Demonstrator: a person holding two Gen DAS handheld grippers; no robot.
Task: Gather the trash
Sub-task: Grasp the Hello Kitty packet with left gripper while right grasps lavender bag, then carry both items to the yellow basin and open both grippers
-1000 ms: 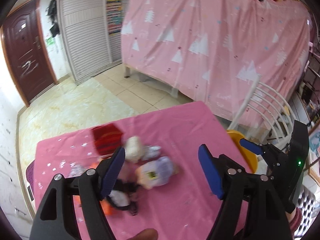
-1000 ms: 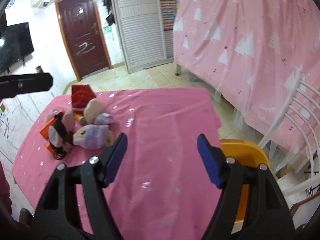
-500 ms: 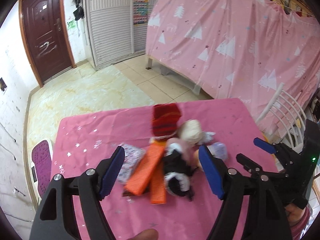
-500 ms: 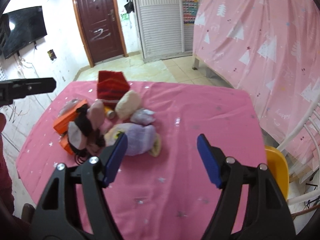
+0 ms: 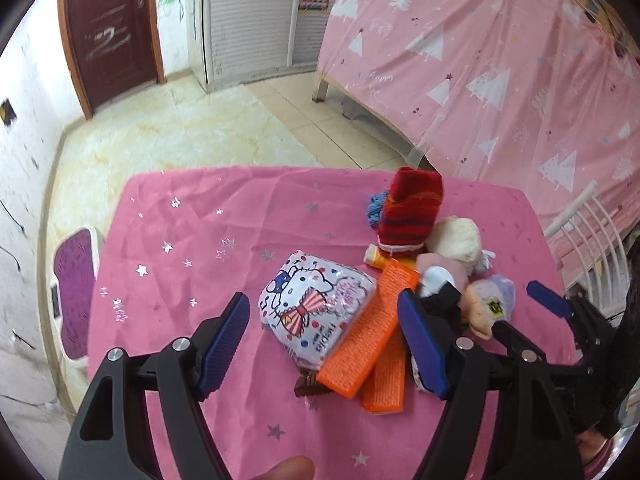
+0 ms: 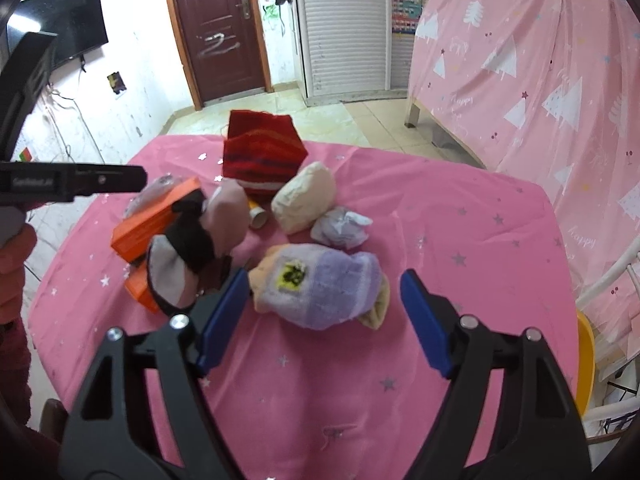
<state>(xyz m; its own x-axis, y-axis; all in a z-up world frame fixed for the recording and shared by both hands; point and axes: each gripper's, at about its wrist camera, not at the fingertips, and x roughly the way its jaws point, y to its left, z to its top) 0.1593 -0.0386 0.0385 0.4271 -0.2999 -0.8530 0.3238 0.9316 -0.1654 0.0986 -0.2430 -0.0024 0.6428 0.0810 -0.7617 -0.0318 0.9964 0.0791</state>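
Note:
A pile lies on the pink table (image 5: 192, 240). A white cartoon-print wrapper bag (image 5: 316, 304) and two orange boxes (image 5: 372, 332) sit between the fingers of my open left gripper (image 5: 324, 344). My open right gripper (image 6: 324, 320) hovers at a lilac sock (image 6: 320, 292). A crumpled tissue (image 6: 340, 228) lies behind the sock. A red knit sock (image 6: 260, 160), a cream bundle (image 6: 304, 196), a pink-and-black sock (image 6: 192, 248) and a small orange tube (image 5: 376, 258) are also in the pile. A brown wrapper (image 5: 308, 384) peeks from under the boxes.
A yellow bin (image 6: 586, 368) stands past the table's right edge, beside a white chair (image 6: 608, 280). A pink sheet (image 5: 500, 60) hangs behind. A purple scale (image 5: 74, 292) lies on the floor at the left. My right gripper shows in the left wrist view (image 5: 560, 312).
Both grippers moved closer to the pile. The left view swung left, so the wrapper bag and orange boxes now lie between its fingers. The lilac sock now sits between the right fingers.

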